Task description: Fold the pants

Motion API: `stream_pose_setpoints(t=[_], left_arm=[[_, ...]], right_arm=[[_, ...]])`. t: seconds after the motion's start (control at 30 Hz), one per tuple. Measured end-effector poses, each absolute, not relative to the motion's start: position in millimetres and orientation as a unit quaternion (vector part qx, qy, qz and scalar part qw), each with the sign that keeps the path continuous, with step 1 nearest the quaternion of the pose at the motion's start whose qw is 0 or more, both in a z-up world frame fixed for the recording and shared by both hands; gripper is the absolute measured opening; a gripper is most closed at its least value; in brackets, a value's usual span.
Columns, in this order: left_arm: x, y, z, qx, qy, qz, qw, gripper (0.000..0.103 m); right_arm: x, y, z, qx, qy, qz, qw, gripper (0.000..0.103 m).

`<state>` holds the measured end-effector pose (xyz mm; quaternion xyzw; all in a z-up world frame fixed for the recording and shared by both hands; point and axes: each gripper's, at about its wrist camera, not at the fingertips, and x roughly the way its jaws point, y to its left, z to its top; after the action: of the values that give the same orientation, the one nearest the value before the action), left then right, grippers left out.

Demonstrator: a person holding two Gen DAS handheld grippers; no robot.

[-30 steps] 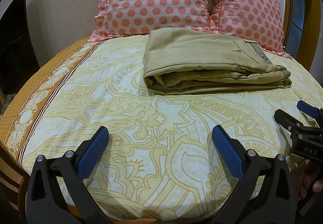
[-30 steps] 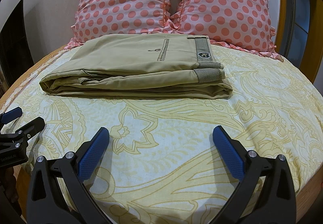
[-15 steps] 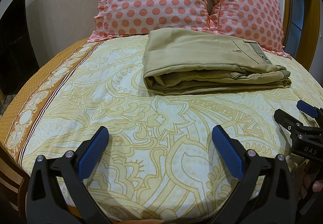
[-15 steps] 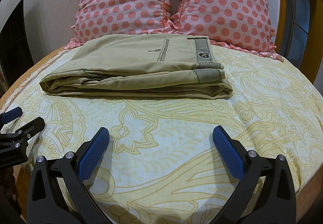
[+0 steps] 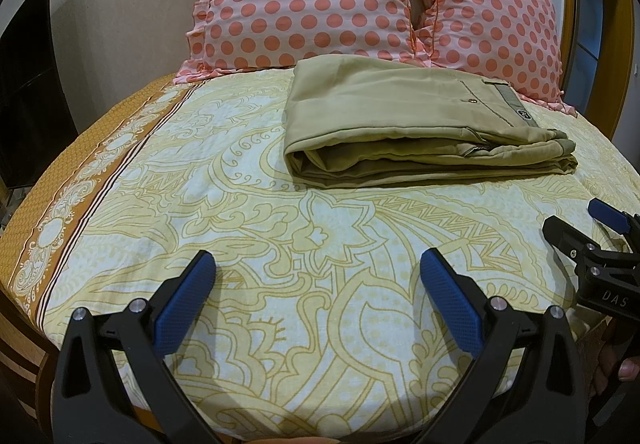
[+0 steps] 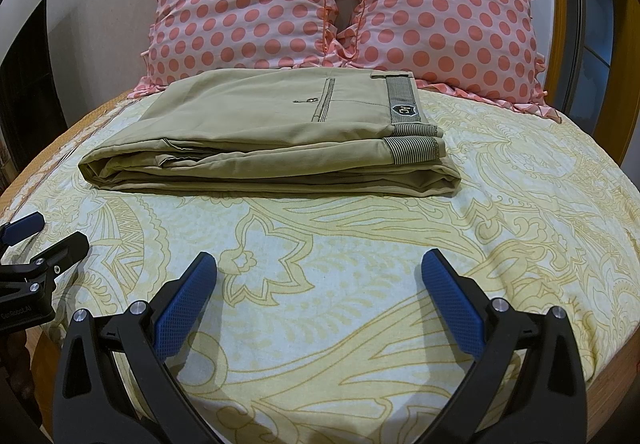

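Tools, left tool (image 5: pixel 318 268) and right tool (image 6: pixel 318 268), hover spread apart, level, before folded pants (image 6: pixel 272 139).

- Matt khaki cloth pants (image 6: pixel 256 131), ribbed striped waistband.
- Soft printed cotton-like bedsheet (image 6: pixel 360 244).
- Dotted cloth pillows (image 6: pixel 280 3), frilled.
- Textured blue pads (image 5: pixel 452 296), matt black plastic.

No visible change in pants (image 6: pixel 272 139) or either gripper.
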<state>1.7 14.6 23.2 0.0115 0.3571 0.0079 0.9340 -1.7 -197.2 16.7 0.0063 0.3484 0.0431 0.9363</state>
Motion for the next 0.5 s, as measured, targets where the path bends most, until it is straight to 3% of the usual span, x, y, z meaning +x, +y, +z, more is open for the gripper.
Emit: stream_pose_setpoints(t=[0.5], left_arm=[[2.5, 15.8, 23.5, 0.012, 0.358, 0.007, 0.934, 0.101]], right_arm=[[-1.7, -197.3, 16.6, 0.006, 0.348, 0.043, 0.936, 0.102]])
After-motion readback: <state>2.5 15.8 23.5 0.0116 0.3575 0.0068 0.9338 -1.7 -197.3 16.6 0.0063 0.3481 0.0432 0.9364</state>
